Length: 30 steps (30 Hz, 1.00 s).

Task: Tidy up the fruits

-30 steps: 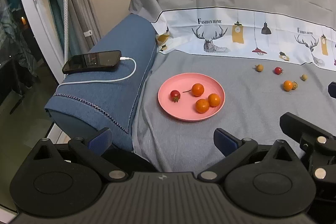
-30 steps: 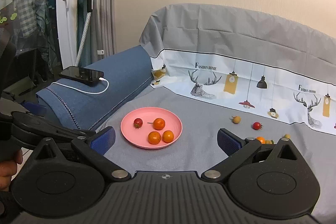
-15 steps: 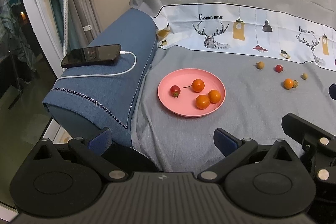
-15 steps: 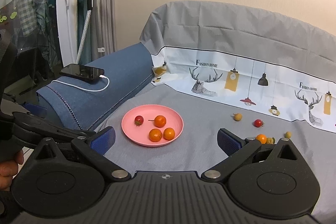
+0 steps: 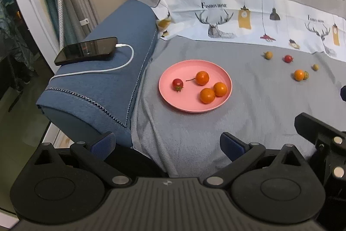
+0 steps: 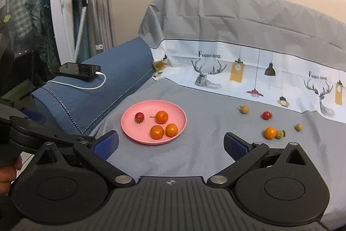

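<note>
Home, covered sofa (image 6: 216,155), curtains (image 6: 99,3)

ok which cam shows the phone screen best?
Left wrist: the phone lies screen-up, seen from above, with the cable plug visible. Right wrist shows it smaller and lower-angled, mostly its edge.

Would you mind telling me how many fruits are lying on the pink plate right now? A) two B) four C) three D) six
B: the pink plate holds four fruits, one red cherry tomato and three orange fruits, while the other five pieces still lie on the grey sofa cover to the right of it.
</note>
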Tool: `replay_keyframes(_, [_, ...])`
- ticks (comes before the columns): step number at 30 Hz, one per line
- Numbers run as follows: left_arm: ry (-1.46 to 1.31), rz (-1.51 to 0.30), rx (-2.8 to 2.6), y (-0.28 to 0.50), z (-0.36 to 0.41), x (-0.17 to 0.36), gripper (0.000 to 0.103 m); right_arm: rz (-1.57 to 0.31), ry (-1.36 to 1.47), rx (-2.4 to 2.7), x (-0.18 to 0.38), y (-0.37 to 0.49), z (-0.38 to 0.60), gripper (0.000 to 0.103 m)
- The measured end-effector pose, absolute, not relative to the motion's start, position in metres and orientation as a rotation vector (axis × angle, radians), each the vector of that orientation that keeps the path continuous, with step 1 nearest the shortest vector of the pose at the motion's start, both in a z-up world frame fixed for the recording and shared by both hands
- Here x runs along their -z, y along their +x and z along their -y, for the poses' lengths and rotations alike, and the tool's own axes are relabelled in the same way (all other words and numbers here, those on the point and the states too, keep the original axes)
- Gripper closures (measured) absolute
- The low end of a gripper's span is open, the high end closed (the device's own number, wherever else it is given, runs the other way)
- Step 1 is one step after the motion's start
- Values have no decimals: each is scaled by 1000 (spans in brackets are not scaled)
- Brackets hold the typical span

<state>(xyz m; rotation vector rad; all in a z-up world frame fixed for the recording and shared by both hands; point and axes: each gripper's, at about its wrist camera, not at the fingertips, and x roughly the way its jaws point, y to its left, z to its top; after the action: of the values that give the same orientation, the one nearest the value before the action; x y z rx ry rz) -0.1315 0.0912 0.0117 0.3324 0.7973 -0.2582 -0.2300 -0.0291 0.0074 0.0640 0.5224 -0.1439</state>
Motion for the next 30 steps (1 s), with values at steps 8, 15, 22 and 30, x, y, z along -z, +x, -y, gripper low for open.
replay_keyframes(8, [375, -832, 292, -114, -67, -3, 0, -532, 127, 237, 5, -226, 56, 1])
replay_keyframes(15, [399, -864, 348, -90, -21, 1, 0, -540, 198, 376, 20, -231, 107, 1])
replay_keyframes(22, [388, -910, 437, -60, 52, 14, 0, -558, 243, 541, 40, -233, 177, 1])
replay_keyframes(30, [426, -954, 599, -30, 177, 53, 0, -554, 391, 803, 73, -242, 307, 1])
